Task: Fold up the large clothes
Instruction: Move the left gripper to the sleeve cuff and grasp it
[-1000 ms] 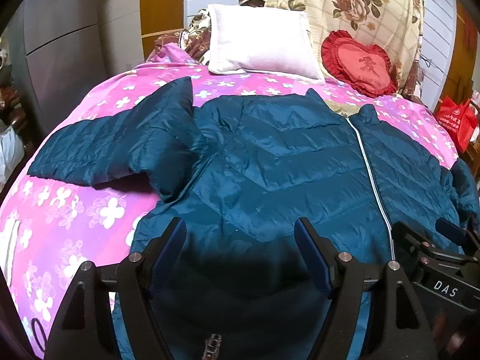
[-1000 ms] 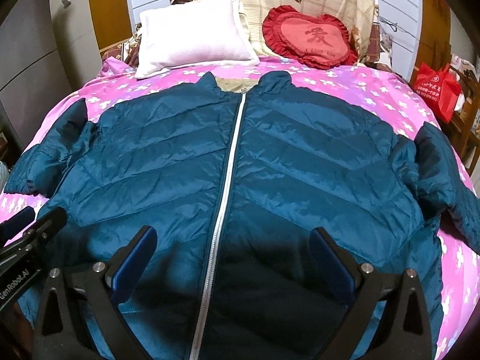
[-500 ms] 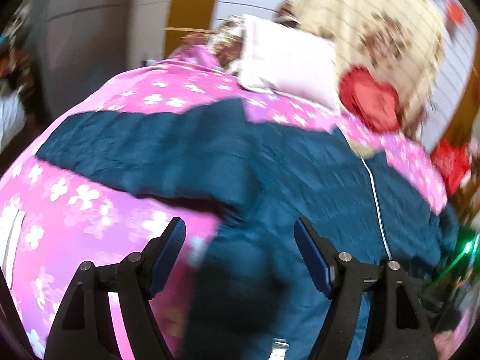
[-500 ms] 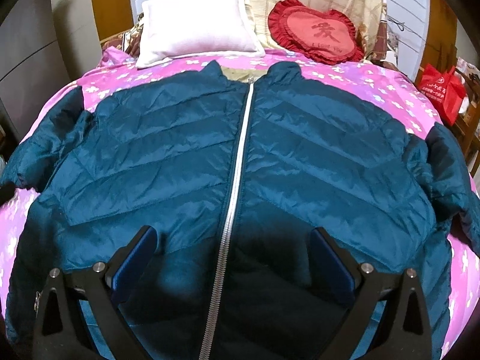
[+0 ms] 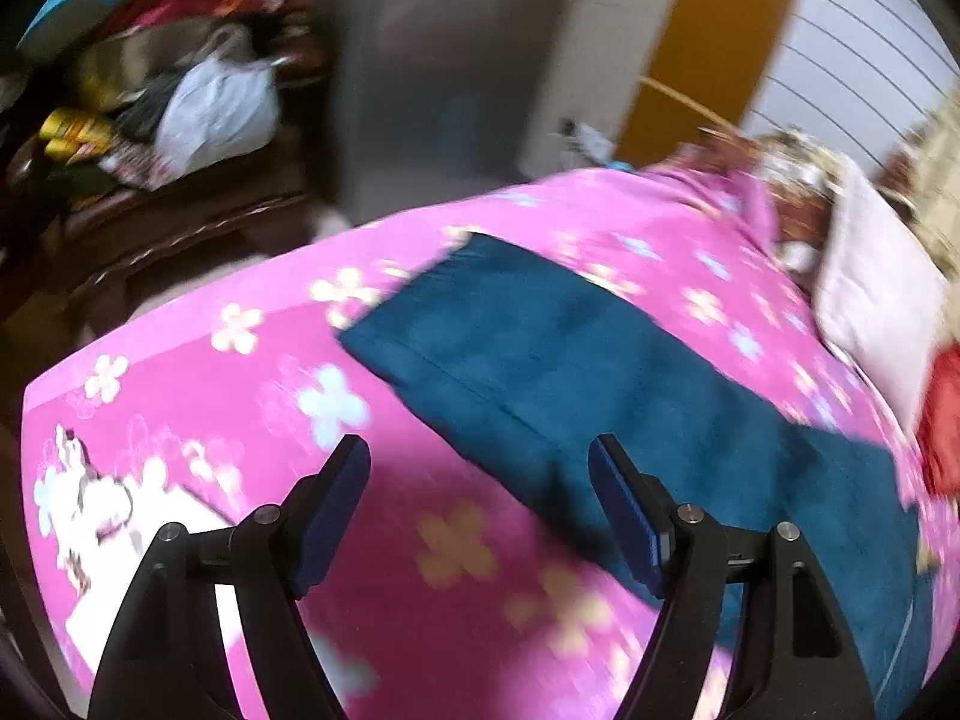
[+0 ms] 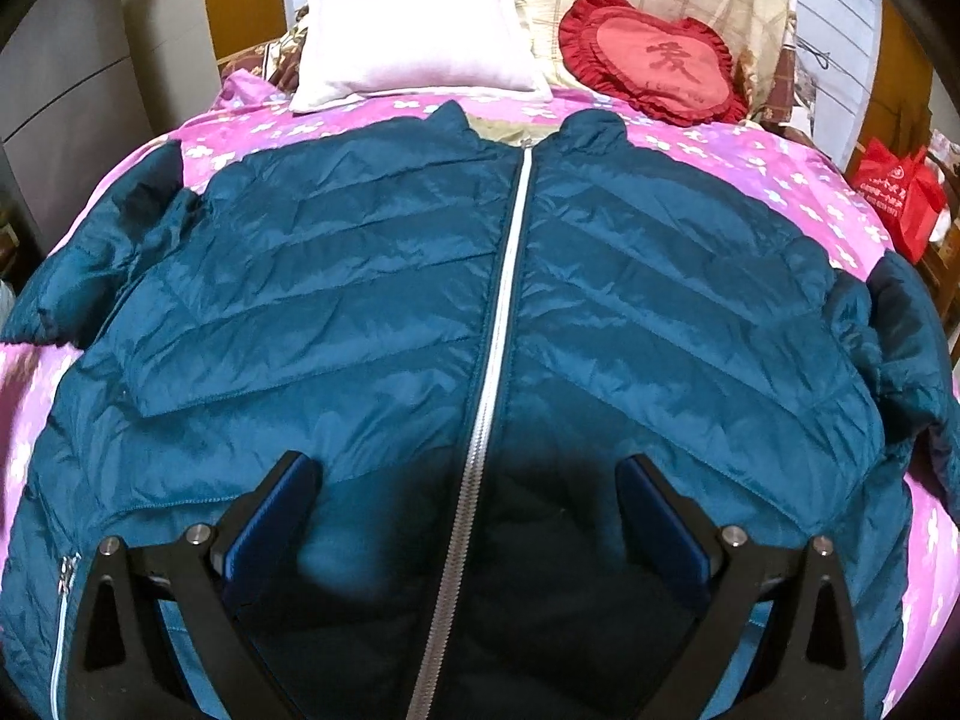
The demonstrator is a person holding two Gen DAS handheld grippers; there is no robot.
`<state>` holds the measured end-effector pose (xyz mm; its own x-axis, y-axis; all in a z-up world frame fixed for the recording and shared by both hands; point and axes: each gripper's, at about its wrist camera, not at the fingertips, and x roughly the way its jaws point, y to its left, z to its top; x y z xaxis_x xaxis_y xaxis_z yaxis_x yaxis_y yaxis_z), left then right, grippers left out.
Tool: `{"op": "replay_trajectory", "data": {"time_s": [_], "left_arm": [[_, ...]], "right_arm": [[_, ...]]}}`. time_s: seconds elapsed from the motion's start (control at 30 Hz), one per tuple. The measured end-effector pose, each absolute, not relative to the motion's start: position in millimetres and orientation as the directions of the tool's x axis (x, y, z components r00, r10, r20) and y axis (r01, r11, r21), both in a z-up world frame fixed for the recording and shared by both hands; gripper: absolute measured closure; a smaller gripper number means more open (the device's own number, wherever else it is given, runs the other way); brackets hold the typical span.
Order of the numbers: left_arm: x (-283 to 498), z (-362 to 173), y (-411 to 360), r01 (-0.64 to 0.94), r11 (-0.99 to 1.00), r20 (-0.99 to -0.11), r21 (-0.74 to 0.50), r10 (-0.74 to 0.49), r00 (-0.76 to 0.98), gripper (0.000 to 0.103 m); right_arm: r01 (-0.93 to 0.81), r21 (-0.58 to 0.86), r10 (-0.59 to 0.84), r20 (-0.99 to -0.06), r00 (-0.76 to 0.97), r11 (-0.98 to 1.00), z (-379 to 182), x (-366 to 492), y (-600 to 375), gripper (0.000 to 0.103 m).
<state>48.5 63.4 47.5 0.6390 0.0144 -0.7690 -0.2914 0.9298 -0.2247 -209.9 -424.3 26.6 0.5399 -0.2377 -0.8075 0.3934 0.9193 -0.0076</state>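
Note:
A teal quilted puffer jacket (image 6: 384,312) lies face up on the pink flowered bedspread (image 6: 774,162), zipped shut with a white zipper (image 6: 510,276) down its middle. My right gripper (image 6: 468,480) hovers open over the jacket's lower front, straddling the zipper, holding nothing. In the blurred left wrist view the jacket's left sleeve (image 5: 540,348) stretches out flat towards the bed's left edge. My left gripper (image 5: 480,468) stands open above the bedspread (image 5: 198,396) just in front of that sleeve, with nothing between its fingers.
A white pillow (image 6: 414,36) and a red heart cushion (image 6: 654,60) sit at the head of the bed. A red bag (image 6: 900,192) stands off the right side. A grey cabinet (image 5: 444,66) and a cluttered dark table (image 5: 150,138) are beyond the left edge.
My left gripper has swung far to the left, from over the jacket's body to the outstretched left sleeve and bed edge. The right gripper has sunk slightly over the zipper.

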Motion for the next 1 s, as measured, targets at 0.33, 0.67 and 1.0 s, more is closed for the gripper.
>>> {"op": "replay_trajectory", "data": {"time_s": [0.33,0.67,1.0], "left_arm": [[101,8,87,-0.402,0.903,-0.797,-0.150,0.130,0.589,0.056],[102,13,77,-0.268,0.932,-0.757,-0.246,-0.012,0.653,0.103],[11,136,-3,0.101,0.949,-0.557,-0.298,-0.259,0.789,0.103]], "right_arm": [[0.381,0.007,-0.217,-0.812,0.542,0.925,24,-211,-424,0.000],[0.374,0.003,-0.217,-0.810,0.544,0.927,20,-209,-424,0.000],[0.372,-0.018,-0.239,-0.794,0.559,0.928,37,-217,-422,0.000]]}}
